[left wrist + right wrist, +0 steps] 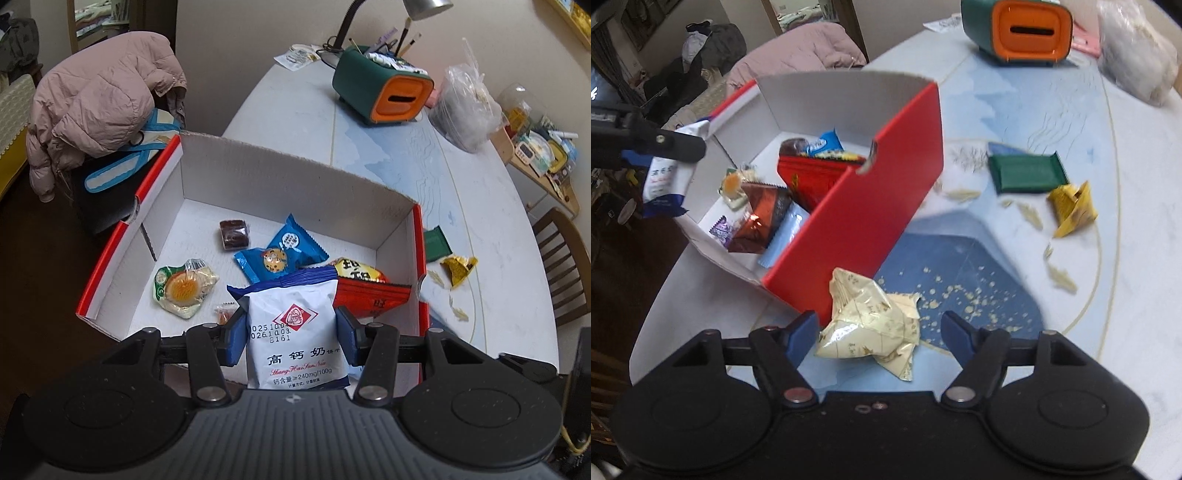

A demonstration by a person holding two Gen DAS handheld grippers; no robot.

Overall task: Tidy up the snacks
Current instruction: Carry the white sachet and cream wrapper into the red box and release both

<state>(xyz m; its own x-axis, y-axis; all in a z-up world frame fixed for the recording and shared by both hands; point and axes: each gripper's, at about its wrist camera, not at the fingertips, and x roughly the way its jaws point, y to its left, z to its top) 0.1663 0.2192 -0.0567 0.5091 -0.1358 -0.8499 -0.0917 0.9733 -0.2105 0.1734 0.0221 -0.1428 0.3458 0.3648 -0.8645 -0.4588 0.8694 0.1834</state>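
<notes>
Clamping a white-and-blue plastic biscuit packet (pixel 298 334) between its blue pads, the left gripper (pixel 291 334) hangs over the near end of the red-and-white cardboard box (pixel 258 177), pointing steeply down. Just beyond its fingertips, inside the box, lie a red foil snack bag (pixel 369 295), two blue cookie wrappers (pixel 284 251), a dark brown wrapped cake (pixel 233 230) farther ahead, and a clear-wrapped round yellow pastry (pixel 183 288) ahead to its left.

The right gripper (pixel 875 334) stands with its jaws apart over the pale patterned tabletop (pixel 1126 258), outside the box's red side wall (pixel 879 206). A crumpled cream-coloured paper-wrapped snack (pixel 868 325) lies on the table between the two blue fingers (pixel 803 332); the left pad looks close to the wrapper, the right one clearly off it. No earlier picture is given, so only that stance can be told. Ahead and to this gripper's right lie a flat green snack wrapper (pixel 1027 173) and, just beside it, a crumpled yellow foil wrapper (pixel 1071 210), with pale crumbs (pixel 960 295) scattered on the table between them and the fingertips. Farther ahead stands a green-and-orange desktop organiser (pixel 1019 33).
</notes>
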